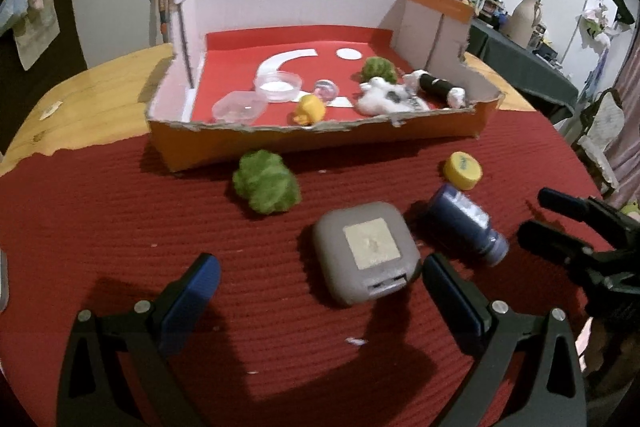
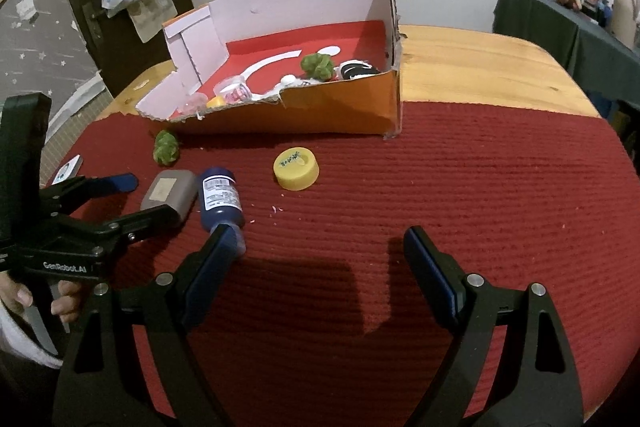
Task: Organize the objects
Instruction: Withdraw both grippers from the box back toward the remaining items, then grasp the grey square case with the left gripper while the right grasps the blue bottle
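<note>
Both grippers hang spread and empty over the red mat on the wooden worktop: the left gripper frames the near edge of a grey square case, the right gripper stands over bare mat. A dark blue bottle lies just right of the case, with a yellow cap and a green pompom farther off. Behind them the orange cardboard tray holds small toys.

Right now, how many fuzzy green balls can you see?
2. One green ball sits on the red mat in front of the box; the other green ball is inside it. More could be hidden.
</note>
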Tool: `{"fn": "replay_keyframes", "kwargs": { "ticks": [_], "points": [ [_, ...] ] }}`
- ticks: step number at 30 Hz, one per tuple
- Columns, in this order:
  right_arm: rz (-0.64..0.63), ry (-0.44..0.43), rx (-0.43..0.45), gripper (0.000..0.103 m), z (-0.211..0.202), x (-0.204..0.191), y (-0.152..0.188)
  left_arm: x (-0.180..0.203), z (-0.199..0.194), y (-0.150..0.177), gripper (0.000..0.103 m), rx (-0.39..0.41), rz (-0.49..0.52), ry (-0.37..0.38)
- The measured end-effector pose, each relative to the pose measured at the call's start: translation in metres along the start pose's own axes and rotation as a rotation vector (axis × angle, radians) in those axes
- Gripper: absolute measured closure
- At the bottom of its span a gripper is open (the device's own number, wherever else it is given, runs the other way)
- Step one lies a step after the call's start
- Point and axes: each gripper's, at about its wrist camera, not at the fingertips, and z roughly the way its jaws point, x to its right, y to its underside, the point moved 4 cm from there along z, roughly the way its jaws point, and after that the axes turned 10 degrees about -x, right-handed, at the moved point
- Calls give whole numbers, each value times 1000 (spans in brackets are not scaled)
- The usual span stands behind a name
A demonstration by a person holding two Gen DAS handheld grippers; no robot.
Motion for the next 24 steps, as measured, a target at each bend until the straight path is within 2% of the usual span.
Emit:
{"fn": "replay_keyframes", "kwargs": {
  "ticks": [8, 13, 20, 24],
  "points": [
    [-42, -36, -3, 17, 5, -19, -4, -21, -5, 4, 0, 5, -14, -9],
    [-88, -2, -15, 17, 13, -31, -5, -19, -8, 3, 0, 20, 15, -12],
    [-146, 38, -23, 18, 18, -40, -8, -9, -10, -3, 12, 30, 95, -2],
    [-181, 41, -34, 29, 22, -47, -10, -3, -5, -4, 23, 14, 131, 24]
  ]
}}
